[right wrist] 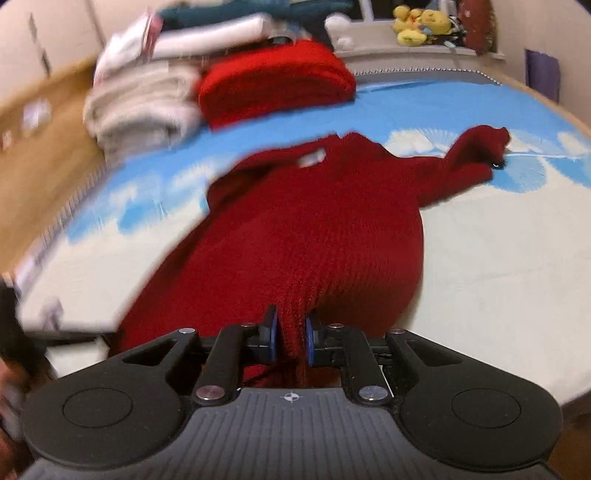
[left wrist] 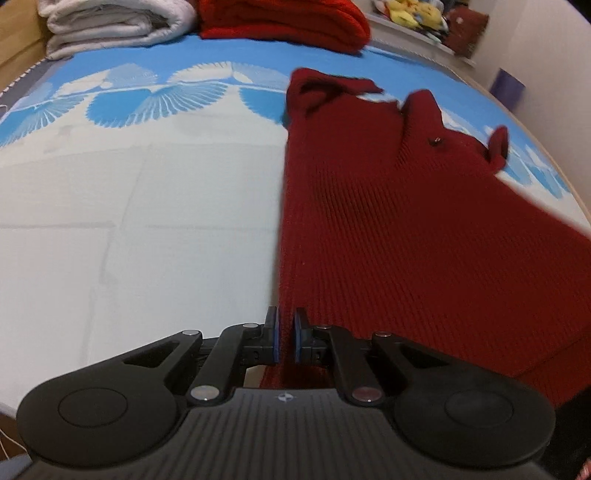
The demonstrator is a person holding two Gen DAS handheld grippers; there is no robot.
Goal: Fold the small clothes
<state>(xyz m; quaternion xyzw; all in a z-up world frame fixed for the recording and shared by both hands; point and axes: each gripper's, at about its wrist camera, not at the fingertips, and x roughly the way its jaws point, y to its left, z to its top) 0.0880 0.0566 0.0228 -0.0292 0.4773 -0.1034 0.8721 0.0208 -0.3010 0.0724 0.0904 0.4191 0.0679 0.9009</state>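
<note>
Two folded piles (right wrist: 207, 88) beyond sweater (right wrist: 314, 229)

Pale wall (right wrist: 546, 22), wooden bed frame (right wrist: 40, 147), cluttered white shelf (right wrist: 406, 51)

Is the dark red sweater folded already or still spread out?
Mostly spread, not folded: the dark red sweater lies lengthwise on the bed sheet, one sleeve stretched aside.

Even indoor light, motion blur, fisheye-warped edges
</note>
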